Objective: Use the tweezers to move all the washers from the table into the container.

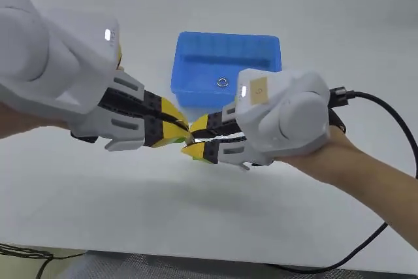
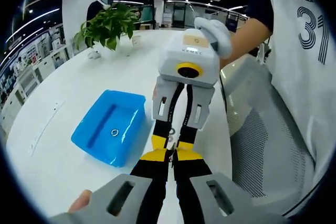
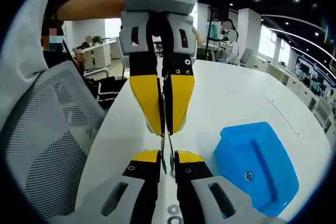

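The metal tweezers [image 3: 166, 150] run between my two grippers, which face each other tip to tip. My left gripper [image 3: 165, 127] comes down from above in the right gripper view, its yellow jaws shut on the tweezers' upper part. My right gripper [image 3: 168, 158] grips their lower part between its jaws. In the head view the left gripper [image 1: 180, 129] and right gripper [image 1: 194, 142] meet above the white table. The blue container [image 1: 196, 63] lies just behind them with one washer [image 1: 223, 83] inside. Two loose washers [image 3: 174, 212] lie on the table under the right gripper.
A black cable [image 1: 385, 181] trails from the right gripper off the table's front edge. A mesh office chair [image 3: 58, 145] stands beside the table. A potted plant [image 2: 107, 24] sits at the table's far end.
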The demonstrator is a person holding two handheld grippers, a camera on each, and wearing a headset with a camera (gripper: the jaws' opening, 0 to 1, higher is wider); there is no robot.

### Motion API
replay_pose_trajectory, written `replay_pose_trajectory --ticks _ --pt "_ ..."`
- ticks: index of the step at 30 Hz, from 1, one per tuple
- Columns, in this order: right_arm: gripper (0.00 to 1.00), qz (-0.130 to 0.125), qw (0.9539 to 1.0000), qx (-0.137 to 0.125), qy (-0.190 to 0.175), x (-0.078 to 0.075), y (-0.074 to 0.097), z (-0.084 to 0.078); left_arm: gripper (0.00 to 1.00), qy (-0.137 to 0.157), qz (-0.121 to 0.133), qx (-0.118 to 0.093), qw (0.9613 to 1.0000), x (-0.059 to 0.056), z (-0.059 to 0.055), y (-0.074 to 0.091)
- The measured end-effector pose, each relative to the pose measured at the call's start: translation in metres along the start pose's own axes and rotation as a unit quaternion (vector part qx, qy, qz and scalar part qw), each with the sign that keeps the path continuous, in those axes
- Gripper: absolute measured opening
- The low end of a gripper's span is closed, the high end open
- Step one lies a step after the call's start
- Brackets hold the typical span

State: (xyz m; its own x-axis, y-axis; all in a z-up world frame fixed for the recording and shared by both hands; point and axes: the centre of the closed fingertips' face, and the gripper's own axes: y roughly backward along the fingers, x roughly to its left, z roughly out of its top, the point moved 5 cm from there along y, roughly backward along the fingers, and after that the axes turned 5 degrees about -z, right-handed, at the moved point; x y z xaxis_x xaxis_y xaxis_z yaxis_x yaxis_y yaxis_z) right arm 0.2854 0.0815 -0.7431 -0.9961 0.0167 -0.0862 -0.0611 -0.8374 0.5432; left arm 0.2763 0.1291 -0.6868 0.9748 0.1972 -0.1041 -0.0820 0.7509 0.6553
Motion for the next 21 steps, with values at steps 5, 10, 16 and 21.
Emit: replay_pose_trajectory --ticks 5,10,16,21 --pt "0.11 -0.001 1.0000 0.000 -0.004 -0.0017 -0.0020 -0.0015 0.07 -0.002 -0.002 0.003 1.0000 0.0024 -0.0012 -0.0014" --pt "0.11 -0.002 1.0000 -0.003 -0.008 -0.0034 -0.0027 -0.0025 0.07 -0.002 -0.003 0.001 1.0000 0.0039 -0.0008 -0.0027" --pt "0.11 -0.005 1.0000 -0.001 -0.005 -0.0062 -0.0025 -0.0022 0.07 -0.007 0.000 0.000 1.0000 0.0061 0.0010 -0.0035" --pt "0.11 -0.004 1.0000 -0.001 -0.006 -0.0062 -0.0028 -0.0039 0.07 -0.006 0.000 0.001 1.0000 0.0061 0.0008 -0.0048"
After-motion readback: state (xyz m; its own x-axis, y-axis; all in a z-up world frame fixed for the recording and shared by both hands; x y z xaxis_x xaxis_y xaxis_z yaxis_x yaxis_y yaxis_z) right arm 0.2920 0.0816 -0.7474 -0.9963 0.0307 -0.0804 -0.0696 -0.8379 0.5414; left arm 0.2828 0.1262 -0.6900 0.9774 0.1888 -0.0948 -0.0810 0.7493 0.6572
